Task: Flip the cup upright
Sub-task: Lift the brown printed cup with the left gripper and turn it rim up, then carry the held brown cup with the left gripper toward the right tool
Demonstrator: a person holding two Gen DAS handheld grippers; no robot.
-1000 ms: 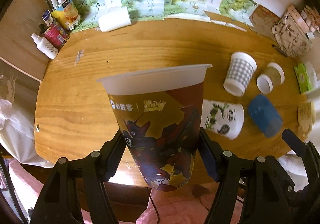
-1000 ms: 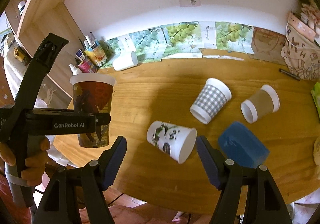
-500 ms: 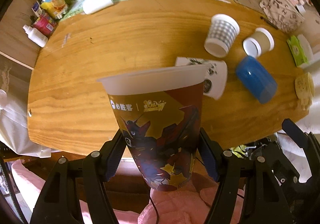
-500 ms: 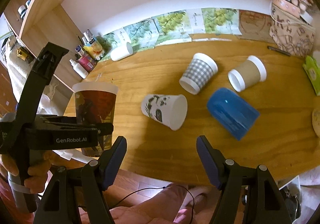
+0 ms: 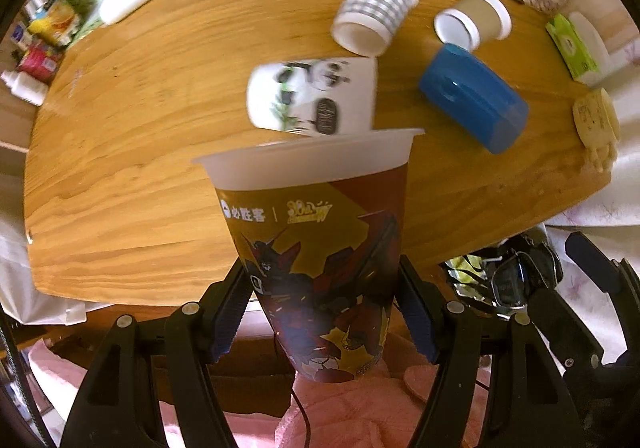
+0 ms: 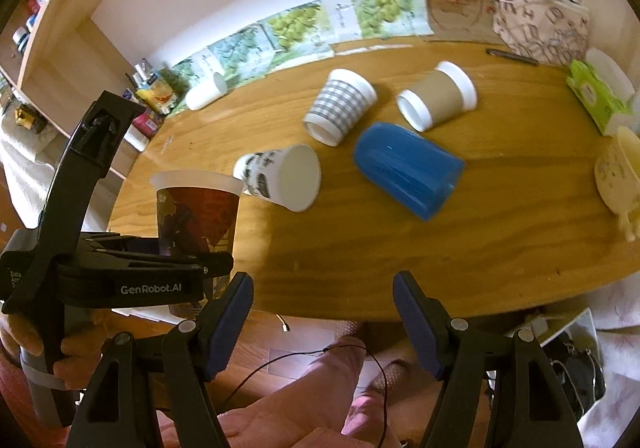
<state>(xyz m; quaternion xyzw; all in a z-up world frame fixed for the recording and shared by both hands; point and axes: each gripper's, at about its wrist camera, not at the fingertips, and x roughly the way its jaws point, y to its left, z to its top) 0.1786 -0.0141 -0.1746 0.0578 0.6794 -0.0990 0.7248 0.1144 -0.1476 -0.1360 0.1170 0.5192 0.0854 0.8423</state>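
1. two tools show: the left tool (image 5: 326, 312) grips the printed cup (image 5: 320, 244) low on its body, one blue pad on each side, the cup upright with its rim on top, held over the near edge of the counter (image 5: 120, 176).
2. the right tool (image 6: 322, 322) holds nothing; by the reading its jaws are at their narrowest, though a gap shows between the pads, and it hangs over the near counter edge.
3. relative to the printed cup: the panda cup (image 5: 314, 96) lies on its side just behind it, the blue cup (image 5: 474, 96) beyond to the right, the checked cup (image 5: 374, 8) and brown cup (image 5: 472, 20) farther back.
4. since a second ago both tools have pulled back toward the near edge; the left grip is unchanged.
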